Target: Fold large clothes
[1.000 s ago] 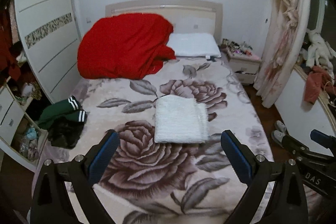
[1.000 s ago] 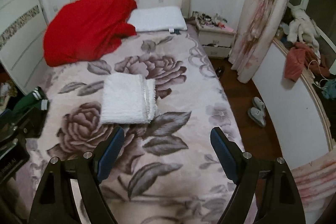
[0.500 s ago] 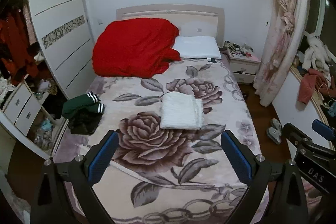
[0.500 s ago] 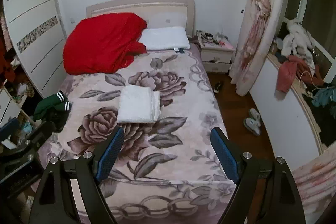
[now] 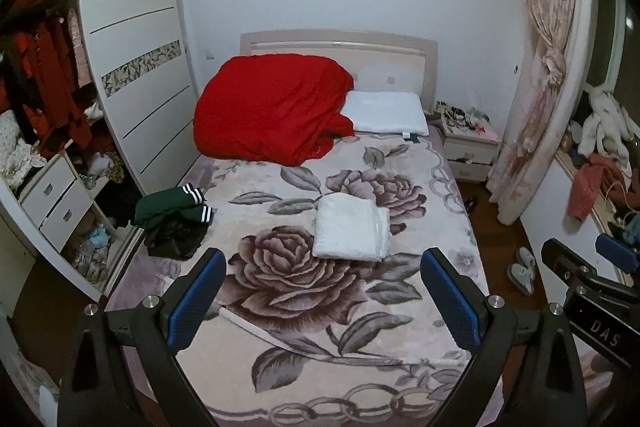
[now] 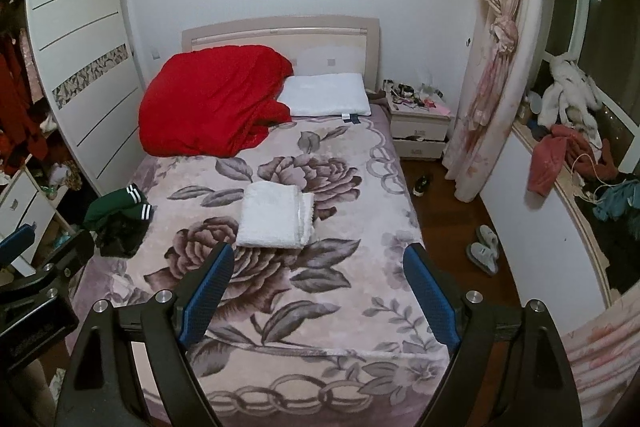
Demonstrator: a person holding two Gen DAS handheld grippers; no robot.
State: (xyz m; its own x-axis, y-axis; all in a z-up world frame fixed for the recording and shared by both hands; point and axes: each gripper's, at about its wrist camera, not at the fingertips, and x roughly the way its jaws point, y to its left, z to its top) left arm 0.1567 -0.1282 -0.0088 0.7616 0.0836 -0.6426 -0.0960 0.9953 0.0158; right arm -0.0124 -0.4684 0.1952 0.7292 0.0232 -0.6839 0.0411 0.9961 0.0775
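done: white garment point(image 5: 352, 233) folded mid-bed point(image 5: 456, 227). left: green-and-black heap point(image 5: 174, 223) at bed's edge. your left gripper point(image 5: 322, 297) and right gripper point(image 6: 318, 291): jaws wide, empty.

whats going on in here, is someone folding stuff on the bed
A person holds two grippers over the foot of the bed, and both the left gripper and right gripper are open and empty. A white garment lies folded mid-bed. A green and black clothes pile sits unfolded at the bed's left edge.
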